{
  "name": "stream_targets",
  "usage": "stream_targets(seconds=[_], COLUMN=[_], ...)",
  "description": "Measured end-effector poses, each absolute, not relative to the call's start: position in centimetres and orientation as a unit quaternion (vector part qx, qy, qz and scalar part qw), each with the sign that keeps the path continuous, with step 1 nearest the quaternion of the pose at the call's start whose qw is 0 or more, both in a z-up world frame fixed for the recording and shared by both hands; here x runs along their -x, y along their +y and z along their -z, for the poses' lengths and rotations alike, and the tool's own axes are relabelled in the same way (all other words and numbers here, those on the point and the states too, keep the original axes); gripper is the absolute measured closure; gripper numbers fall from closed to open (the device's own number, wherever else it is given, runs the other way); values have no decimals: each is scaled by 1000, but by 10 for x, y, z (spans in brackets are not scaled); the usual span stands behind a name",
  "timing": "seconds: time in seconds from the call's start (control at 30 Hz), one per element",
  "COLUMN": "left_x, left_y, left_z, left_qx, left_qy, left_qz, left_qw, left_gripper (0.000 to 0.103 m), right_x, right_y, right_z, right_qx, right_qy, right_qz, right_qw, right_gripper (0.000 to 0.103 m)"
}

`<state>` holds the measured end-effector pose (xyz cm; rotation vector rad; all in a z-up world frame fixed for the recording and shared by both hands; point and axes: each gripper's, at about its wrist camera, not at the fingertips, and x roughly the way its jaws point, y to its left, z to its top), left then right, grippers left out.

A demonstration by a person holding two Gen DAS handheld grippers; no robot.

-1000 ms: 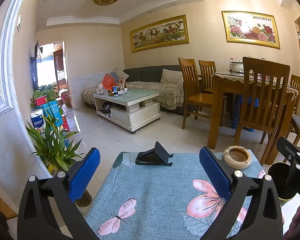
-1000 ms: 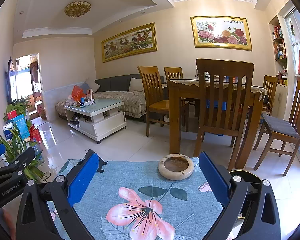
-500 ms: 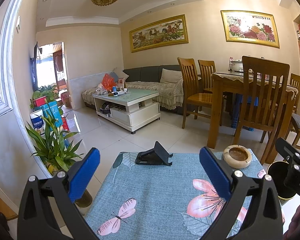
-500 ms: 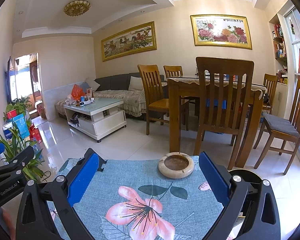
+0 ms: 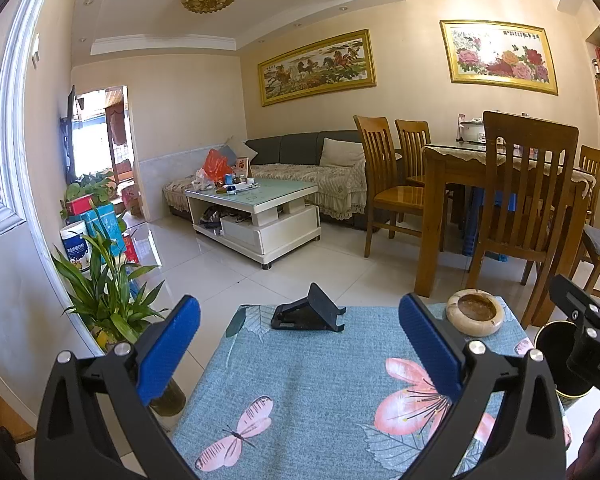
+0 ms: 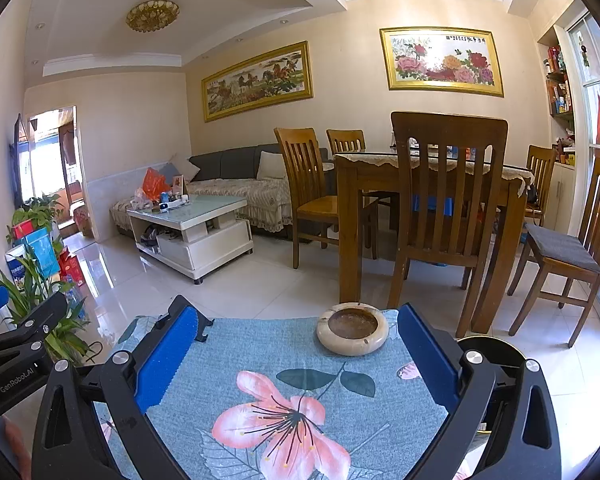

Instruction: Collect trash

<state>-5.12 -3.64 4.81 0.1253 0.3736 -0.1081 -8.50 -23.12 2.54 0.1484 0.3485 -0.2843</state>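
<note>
Both grippers hover open and empty over a small table with a blue floral cloth (image 5: 320, 392). My left gripper (image 5: 300, 344) faces a black phone stand (image 5: 308, 314) at the table's far edge. My right gripper (image 6: 296, 352) faces a round stone ashtray (image 6: 352, 334), which also shows in the left wrist view (image 5: 475, 317). A black round bin with a gold rim (image 6: 490, 350) stands on the floor by the table's right side. I see no loose trash on the cloth.
A potted plant (image 5: 108, 300) stands left of the table. A wooden dining table (image 6: 424, 176) with chairs (image 6: 444, 208) is ahead on the right. A white coffee table (image 5: 256, 208) with clutter and a sofa (image 5: 300, 172) are further back. Tiled floor lies between.
Both views have shifted very slightly; the grippers stay open and almost still.
</note>
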Motion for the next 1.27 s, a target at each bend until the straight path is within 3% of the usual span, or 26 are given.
stream_targets(seconds=[0.4, 0.67, 0.97, 1.27], left_x=[38, 8, 18, 4], left_y=[-35, -18, -18, -25], left_z=[-38, -11, -13, 6], left_qx=[-86, -49, -56, -90], left_qy=[194, 264, 228, 282], left_qz=[17, 31, 32, 30], left_qw=[977, 963, 972, 955], left_gripper=[3, 3, 3, 3], right_x=[88, 86, 80, 77], right_y=[-229, -231, -234, -237], right_z=[-17, -10, 1, 8], right_qx=[-76, -79, -85, -90], right_qy=[180, 188, 207, 224], right_qz=[140, 141, 141, 144], right_qw=[971, 969, 964, 960], right_gripper=[3, 3, 3, 3])
